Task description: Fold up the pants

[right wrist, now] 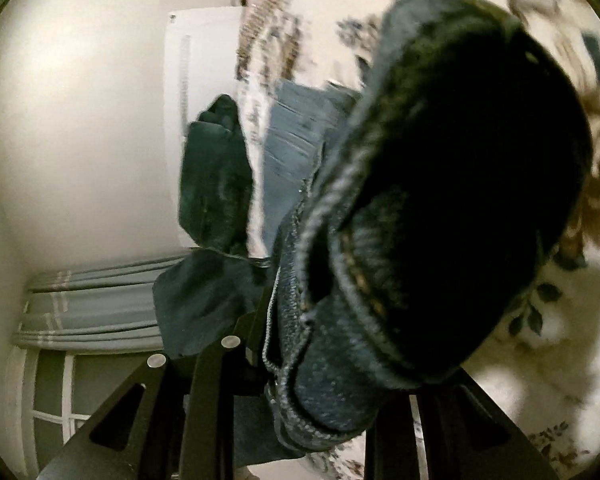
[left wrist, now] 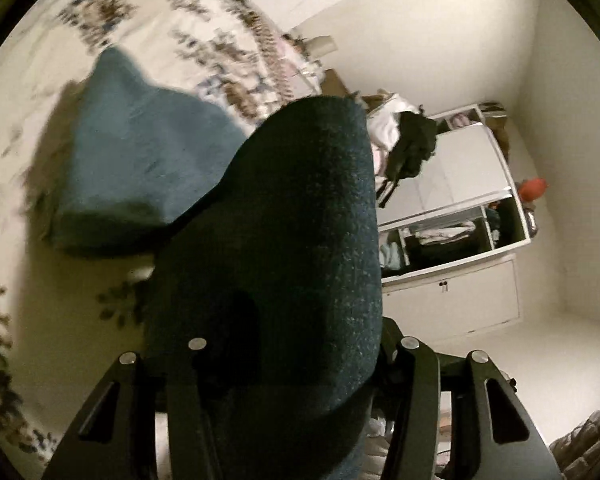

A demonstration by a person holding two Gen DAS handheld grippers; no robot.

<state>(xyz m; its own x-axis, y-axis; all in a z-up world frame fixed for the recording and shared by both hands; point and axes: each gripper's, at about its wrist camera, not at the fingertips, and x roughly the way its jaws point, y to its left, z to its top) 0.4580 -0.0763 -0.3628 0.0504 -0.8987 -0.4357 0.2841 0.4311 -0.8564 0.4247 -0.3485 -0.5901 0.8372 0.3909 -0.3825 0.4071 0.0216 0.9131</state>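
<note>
Currently both grippers carry denim above the bed, and the step in hand appears to be bringing one end of the pants over to make a fold. Nearest the left wrist camera, the left gripper has its fingers closed on a thick roll of the pants, which rises straight up from between the fingers and hides their tips. Nearest the right wrist camera, the right gripper likewise grips a bunched, stitched edge of the same pants, probably the waistband or a hem; which one cannot be told. Beyond the left-hand roll, a paler blue stretch of the pants lies draped on the floral bedspread, touching it. Beyond that stretch, past the edge of the bed, stands a white wardrobe with clothes visible inside. In the right view, past the held edge, more denim rests on the bedspread, and a dark green garment hangs at the side of the bed, near the curtain. Judgement: to do this well, both ends should travel level and together, keeping the cloth taut between them, and be lowered onto the lying stretch so edges align. Risk: the bulky bunching may leave a twisted, uneven fold; release only once the fabric lies flat.
</note>
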